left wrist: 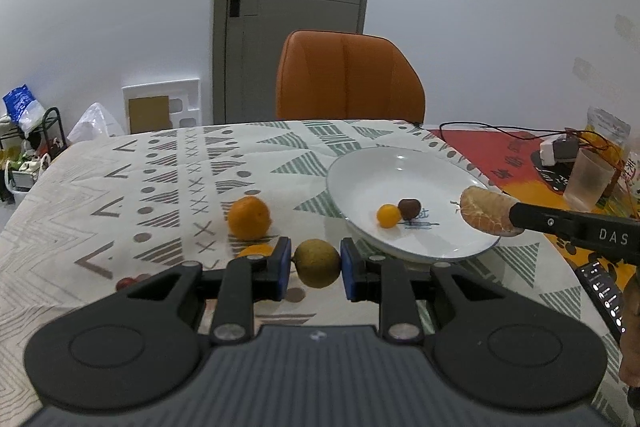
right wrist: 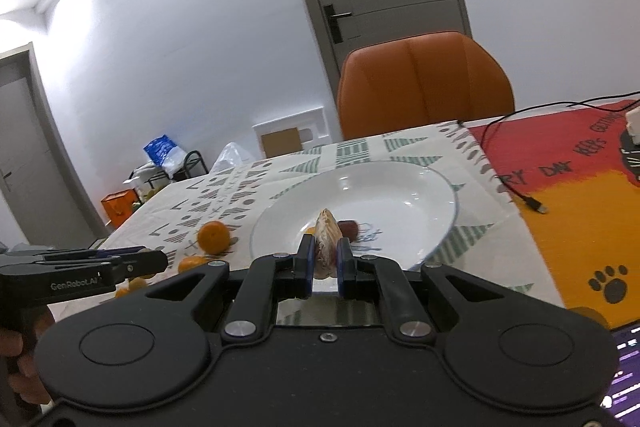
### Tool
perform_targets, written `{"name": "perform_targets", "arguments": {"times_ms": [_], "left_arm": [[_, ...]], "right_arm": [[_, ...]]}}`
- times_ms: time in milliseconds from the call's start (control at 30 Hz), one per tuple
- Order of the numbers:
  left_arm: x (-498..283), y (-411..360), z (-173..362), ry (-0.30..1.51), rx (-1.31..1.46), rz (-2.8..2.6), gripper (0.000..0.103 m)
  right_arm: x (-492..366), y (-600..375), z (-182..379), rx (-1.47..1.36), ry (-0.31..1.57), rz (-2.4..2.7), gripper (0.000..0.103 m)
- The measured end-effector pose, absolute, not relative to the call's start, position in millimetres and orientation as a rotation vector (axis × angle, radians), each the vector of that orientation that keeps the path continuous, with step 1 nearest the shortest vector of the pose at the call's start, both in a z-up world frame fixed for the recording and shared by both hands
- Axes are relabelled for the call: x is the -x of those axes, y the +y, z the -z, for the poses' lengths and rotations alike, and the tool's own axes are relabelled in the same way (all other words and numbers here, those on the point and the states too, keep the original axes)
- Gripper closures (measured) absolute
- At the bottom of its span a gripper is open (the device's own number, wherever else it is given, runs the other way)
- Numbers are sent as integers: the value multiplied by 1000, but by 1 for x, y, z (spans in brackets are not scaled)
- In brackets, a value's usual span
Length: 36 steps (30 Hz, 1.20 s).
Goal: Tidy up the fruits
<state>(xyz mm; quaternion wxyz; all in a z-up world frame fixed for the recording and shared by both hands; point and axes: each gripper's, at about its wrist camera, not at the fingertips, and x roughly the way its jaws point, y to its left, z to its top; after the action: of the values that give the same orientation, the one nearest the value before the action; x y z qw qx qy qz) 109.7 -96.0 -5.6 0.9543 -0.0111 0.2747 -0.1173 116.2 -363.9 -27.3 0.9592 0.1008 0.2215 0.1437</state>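
The left gripper (left wrist: 318,263) is squeezing a small round green-brown fruit (left wrist: 319,263) between its blue pads (left wrist: 283,267). The fruit is up off the cloth, near the front edge of the table (left wrist: 100,195), so it looks like it is being carried. I think it is going to the white plate (left wrist: 360,179), just beyond it to the right.

The right gripper (right wrist: 324,261) is clamped tight on a peeled orange piece (right wrist: 327,235). It holds the piece by one end, so most of the piece sticks out. That should make it easy to drop. In the left wrist view the piece hangs over the right rim of the plate.

On the cloth by the left gripper lie loose fruits: a big orange (left wrist: 249,218), a smaller orange one (left wrist: 256,251) partly hidden behind the pad, and a small red one (left wrist: 127,283) nearer the front edge. They are not sorted yet.

Inside the plate, near its front, a small yellow fruit (left wrist: 389,215) and a dark brown one (left wrist: 409,209) sit touching each other. The plate is deep, so round fruits should not roll out.

Past the far edge of the table stands an orange chair (left wrist: 348,79).
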Motion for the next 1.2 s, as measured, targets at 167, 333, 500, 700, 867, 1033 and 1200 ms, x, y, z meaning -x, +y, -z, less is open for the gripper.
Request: {"name": "perform_targets", "arguments": {"times_ms": [167, 333, 500, 700, 867, 1033, 1200], "left_arm": [[-116, -107, 6, 562, 8, 251, 79], [-121, -117, 7, 570, -13, 263, 79], [-127, -124, 8, 574, -31, 273, 79], [-133, -132, 9, 572, -42, 290, 79], [-139, -143, 8, 568, -52, 315, 79], [-144, -156, 7, 561, -65, 346, 79], [-148, -166, 5, 553, -70, 366, 78]], "right_arm": [[-119, -375, 31, -218, 448, -269, 94], [-123, -382, 36, -235, 450, -258, 94], [-129, -388, 38, -253, 435, -215, 90], [-126, -396, 39, -273, 444, -212, 85], [-120, -399, 42, -284, 450, -212, 82], [-115, -402, 42, -287, 448, -203, 76], [-112, -403, 43, -292, 454, -193, 70]]}}
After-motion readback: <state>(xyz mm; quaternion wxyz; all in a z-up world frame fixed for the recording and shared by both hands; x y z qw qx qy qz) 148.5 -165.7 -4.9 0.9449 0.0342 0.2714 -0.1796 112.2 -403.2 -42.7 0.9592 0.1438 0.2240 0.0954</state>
